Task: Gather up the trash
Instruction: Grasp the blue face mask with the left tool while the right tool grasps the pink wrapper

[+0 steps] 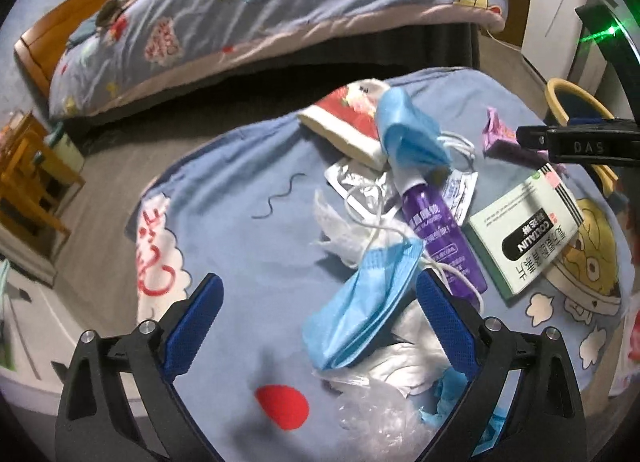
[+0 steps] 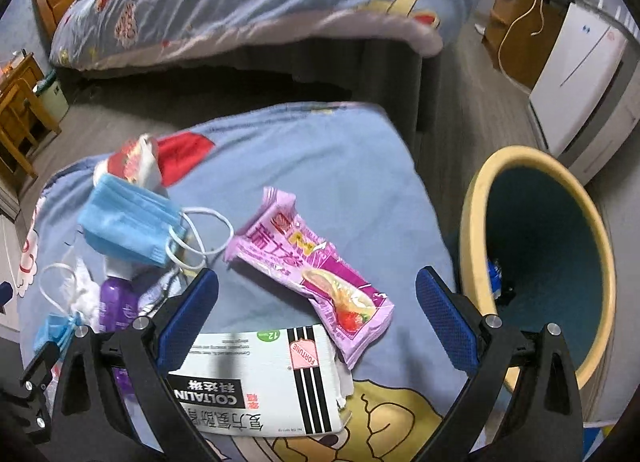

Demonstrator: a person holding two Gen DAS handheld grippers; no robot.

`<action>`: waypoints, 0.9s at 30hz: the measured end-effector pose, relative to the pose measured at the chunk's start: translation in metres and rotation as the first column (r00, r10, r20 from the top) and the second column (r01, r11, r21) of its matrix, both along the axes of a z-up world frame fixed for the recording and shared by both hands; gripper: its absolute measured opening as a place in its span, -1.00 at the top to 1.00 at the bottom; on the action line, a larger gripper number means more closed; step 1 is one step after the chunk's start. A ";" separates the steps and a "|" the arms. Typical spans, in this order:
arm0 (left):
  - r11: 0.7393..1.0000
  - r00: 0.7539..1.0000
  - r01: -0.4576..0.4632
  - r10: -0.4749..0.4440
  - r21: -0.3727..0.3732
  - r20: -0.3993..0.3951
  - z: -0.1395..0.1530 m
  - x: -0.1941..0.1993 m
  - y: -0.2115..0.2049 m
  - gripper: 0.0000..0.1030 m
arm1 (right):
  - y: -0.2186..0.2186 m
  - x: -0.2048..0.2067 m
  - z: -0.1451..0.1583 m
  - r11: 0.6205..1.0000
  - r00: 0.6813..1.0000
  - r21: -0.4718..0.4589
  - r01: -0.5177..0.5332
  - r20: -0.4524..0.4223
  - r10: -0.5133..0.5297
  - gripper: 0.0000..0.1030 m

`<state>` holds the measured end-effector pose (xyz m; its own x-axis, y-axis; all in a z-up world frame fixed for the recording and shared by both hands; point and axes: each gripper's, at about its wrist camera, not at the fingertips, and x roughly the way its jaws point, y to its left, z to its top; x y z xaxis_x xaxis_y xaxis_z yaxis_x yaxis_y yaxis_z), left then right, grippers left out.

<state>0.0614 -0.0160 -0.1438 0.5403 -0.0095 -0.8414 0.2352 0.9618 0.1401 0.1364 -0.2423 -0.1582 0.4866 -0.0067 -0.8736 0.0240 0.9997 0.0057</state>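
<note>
We are holding our left gripper (image 1: 318, 294) spread wide over the blue cartoon bedspread (image 1: 248, 229), with nothing pinched. A crumpled blue face mask (image 1: 360, 310) is lying between its 2 blue fingers, touching or nearly touching the right one, with white tissue (image 1: 400, 366) and clear plastic film (image 1: 368, 418) bunched beneath it. Just beyond the mask, a purple spray bottle (image 1: 440, 238) is lying on its side beside a white medicine box (image 1: 524, 238), and a 2nd blue mask (image 1: 404, 129) is draped over the bottle's top and against a red and white packet (image 1: 348, 121). Silver foil wrappers (image 1: 360, 185) are lying flat beside the bottle.

We are also holding our right gripper (image 2: 318, 294) spread apart, empty, hovering over the pink snack wrapper (image 2: 312, 270), which is lying flat between the fingers and overlapping a corner of the medicine box (image 2: 264, 378). A yellow-rimmed bin (image 2: 536, 262) with a dark teal inside is standing on the floor just beside the bedspread's edge, to our right, with a little blue scrap at its bottom.
</note>
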 end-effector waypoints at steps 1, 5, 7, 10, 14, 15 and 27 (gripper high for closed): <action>1.000 1.000 -0.006 0.006 -0.007 -0.009 -0.002 0.001 0.001 -0.85 | 0.002 0.001 -0.004 1.000 1.000 -0.008 -0.012 -0.009 0.012 -0.89; 0.999 0.999 -0.009 0.007 -0.037 -0.045 -0.005 0.004 0.003 -0.62 | 0.008 0.007 -0.015 0.998 0.998 -0.040 -0.046 -0.032 0.045 -0.88; 0.998 0.997 0.003 -0.007 -0.057 -0.074 -0.010 0.005 0.004 -0.44 | 0.009 0.009 -0.020 0.998 0.998 -0.049 -0.048 -0.046 0.046 -0.70; 0.998 0.994 0.021 -0.028 -0.065 -0.107 -0.016 0.004 0.001 -0.27 | 0.012 0.012 -0.029 0.995 0.995 -0.075 -0.068 -0.082 0.061 -0.34; 0.998 0.990 0.028 -0.037 -0.063 -0.139 -0.021 0.004 0.001 0.10 | 0.015 0.012 -0.032 0.992 0.992 -0.080 -0.098 -0.089 0.091 0.17; 0.998 0.990 0.030 -0.038 -0.063 -0.137 -0.020 0.004 0.001 0.22 | 0.014 0.011 -0.030 0.992 0.992 -0.076 -0.100 -0.086 0.093 0.38; 0.995 1.000 -0.005 0.002 -0.104 -0.031 0.017 -0.002 0.017 0.69 | -0.013 0.003 0.010 0.999 0.999 0.010 -0.034 -0.024 0.034 0.79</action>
